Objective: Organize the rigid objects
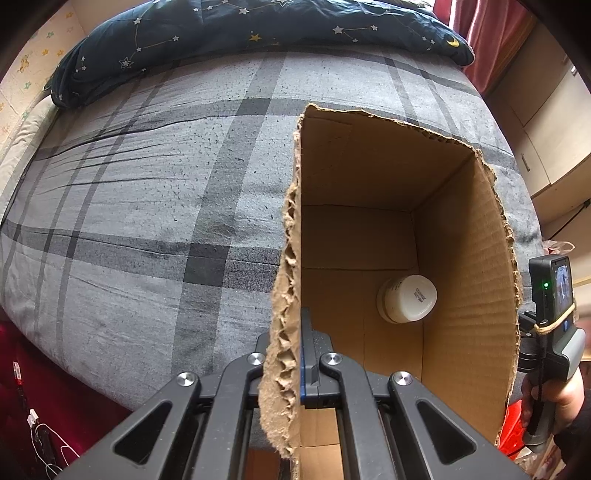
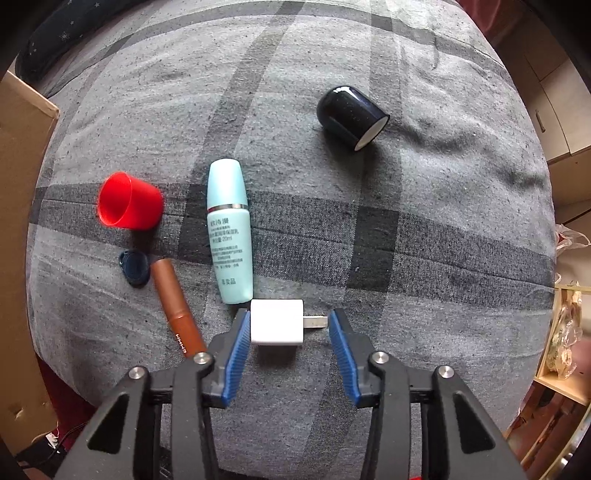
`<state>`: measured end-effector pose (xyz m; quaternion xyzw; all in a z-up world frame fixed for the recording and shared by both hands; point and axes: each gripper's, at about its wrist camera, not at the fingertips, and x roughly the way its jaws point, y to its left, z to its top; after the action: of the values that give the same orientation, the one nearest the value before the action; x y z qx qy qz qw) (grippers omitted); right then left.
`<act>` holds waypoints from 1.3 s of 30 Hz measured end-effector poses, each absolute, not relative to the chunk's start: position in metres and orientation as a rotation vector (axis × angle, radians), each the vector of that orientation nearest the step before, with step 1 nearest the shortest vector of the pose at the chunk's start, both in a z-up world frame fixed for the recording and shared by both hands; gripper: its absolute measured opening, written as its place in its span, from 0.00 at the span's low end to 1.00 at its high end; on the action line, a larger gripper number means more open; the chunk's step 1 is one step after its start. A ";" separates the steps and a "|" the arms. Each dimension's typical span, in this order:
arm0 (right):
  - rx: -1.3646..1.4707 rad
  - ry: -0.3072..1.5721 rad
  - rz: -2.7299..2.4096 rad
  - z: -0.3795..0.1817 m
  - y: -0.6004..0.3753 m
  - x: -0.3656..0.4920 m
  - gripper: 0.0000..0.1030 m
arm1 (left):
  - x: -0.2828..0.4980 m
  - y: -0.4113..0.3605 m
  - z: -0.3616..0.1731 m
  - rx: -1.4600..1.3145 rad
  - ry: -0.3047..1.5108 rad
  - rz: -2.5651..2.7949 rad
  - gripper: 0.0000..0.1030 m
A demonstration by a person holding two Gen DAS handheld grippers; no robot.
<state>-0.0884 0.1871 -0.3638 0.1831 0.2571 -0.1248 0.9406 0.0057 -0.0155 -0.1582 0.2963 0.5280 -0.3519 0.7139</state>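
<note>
My left gripper (image 1: 293, 354) is shut on the torn left wall of a cardboard box (image 1: 469, 258) that stands on the bed. A white jar (image 1: 406, 298) lies inside on the box floor. My right gripper (image 2: 286, 325) is open around a white plug charger (image 2: 277, 322) lying on the bed, its prongs pointing right. Beyond it lie a light blue bottle (image 2: 229, 230), a brown tube (image 2: 176, 306), a red cup (image 2: 127, 206) on its side, a small dark blue tag (image 2: 135, 267) and a black cap-shaped container (image 2: 351, 116).
The bed has a grey plaid sheet (image 1: 147, 203) with a dark star-print duvet (image 1: 240, 33) at the far end. The box edge shows at the left of the right wrist view (image 2: 18, 221). Wooden cabinets (image 1: 546, 140) stand to the right.
</note>
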 end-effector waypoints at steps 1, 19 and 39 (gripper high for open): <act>0.368 0.516 -0.253 -0.363 0.187 -0.090 0.45 | 0.005 -0.015 -0.158 0.655 1.170 -0.779 0.01; 0.164 0.354 -0.266 -0.348 0.183 -0.125 0.45 | 0.003 -0.020 -0.151 0.610 1.178 -0.708 0.01; -0.215 0.073 -0.242 -0.337 0.205 -0.157 0.45 | 0.006 -0.022 -0.146 0.559 1.187 -0.622 0.01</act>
<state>-0.1567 0.2053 -0.3373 -0.1072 0.0366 -0.1203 0.9862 0.0058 -0.0217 -0.1456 0.2555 0.5428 -0.2845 0.7477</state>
